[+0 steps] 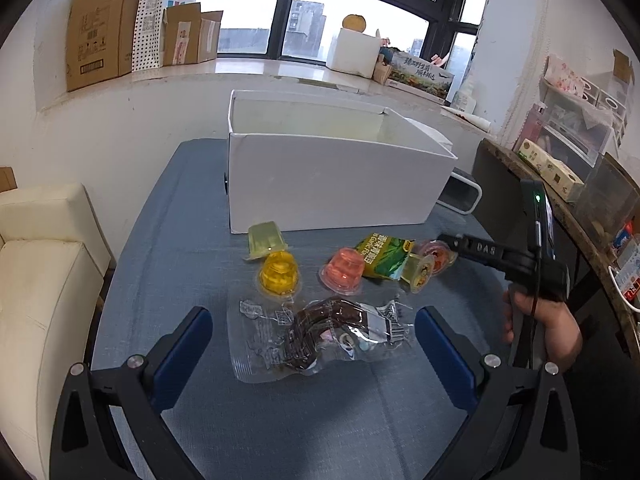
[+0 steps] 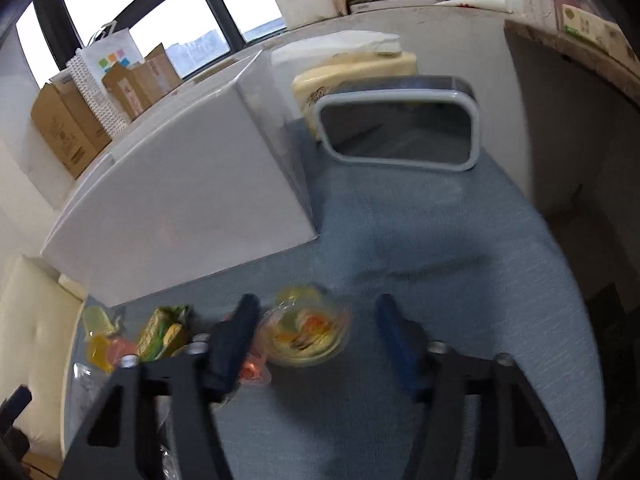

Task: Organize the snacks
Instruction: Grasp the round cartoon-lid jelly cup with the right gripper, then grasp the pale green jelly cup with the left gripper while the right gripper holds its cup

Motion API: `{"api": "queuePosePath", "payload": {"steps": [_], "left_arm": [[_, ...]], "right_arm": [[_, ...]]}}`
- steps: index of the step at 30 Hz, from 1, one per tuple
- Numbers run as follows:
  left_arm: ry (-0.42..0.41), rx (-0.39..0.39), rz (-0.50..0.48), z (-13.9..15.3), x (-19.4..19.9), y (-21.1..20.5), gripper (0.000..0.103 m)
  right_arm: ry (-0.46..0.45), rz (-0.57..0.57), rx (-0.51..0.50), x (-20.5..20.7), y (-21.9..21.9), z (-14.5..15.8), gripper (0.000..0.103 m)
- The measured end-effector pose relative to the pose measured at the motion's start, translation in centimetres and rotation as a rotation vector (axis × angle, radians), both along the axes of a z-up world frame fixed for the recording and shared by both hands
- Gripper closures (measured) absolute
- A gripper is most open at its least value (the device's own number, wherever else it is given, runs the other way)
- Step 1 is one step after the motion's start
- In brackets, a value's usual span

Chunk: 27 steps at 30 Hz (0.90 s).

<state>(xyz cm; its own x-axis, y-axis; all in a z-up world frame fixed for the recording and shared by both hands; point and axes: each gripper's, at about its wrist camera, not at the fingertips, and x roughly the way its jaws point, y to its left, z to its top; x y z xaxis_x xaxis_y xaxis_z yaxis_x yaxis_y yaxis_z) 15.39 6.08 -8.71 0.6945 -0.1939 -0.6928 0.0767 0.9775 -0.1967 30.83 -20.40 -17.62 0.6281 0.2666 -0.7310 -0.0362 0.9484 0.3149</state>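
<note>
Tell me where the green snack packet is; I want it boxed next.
In the left wrist view the green snack packet lies on the blue tablecloth, in front of the white box, between the pink jelly cup and a tipped-over jelly cup.

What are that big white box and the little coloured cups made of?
White box: likely matte cardboard; thin walls, folded flap edges. Yellow jelly cup and pink jelly cup: probably clear glossy plastic; the colour shows through and the rims shine.

The right gripper (image 1: 442, 239), at three o'clock in the left wrist view, carries the letters "DAS". Chinese print marks the green snack packet (image 1: 382, 258) and the windowsill carton (image 1: 422, 76) at one o'clock — illegible here.
</note>
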Motion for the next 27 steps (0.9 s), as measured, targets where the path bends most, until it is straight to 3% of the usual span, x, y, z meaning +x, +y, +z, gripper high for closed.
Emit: {"api": "queuePosePath", "payload": {"steps": [6, 13, 16, 19, 25, 26, 27], "left_arm": [[0.015, -0.005, 0.009, -0.5, 1.5, 0.4, 0.0], [0.03, 0.003, 0.058, -1.2, 4.7, 1.3, 0.0], [0.062, 0.031, 0.09, -2.3, 7.2, 1.5, 0.0], [0.106, -0.003, 0.106, -3.7, 9.2, 1.6, 0.0], [0.161, 0.007, 0.138, -5.9, 11.9, 1.3, 0.0], [0.167, -0.003, 0.136, -6.3, 12.2, 1.3, 0.001], [0.173, -0.007, 0.134, -6.5, 12.4, 1.3, 0.012]], "right_arm": [[-0.019, 0.018, 0.004, -0.8, -0.1, 0.3, 0.053], [-0.103, 0.044, 0.019, -2.9, -0.6, 3.5, 0.053], [-0.136, 0.067, 0.023, -4.3, -0.6, 5.0, 0.053], [-0.165, 0.092, 0.028, -6.1, -0.7, 6.3, 0.053], [-0.187, 0.126, 0.025, -8.1, -0.4, 7.2, 0.053], [-0.188, 0.128, 0.024, -8.2, -0.4, 7.2, 0.053], [-0.188, 0.13, 0.024, -8.3, -0.3, 7.2, 0.053]]}}
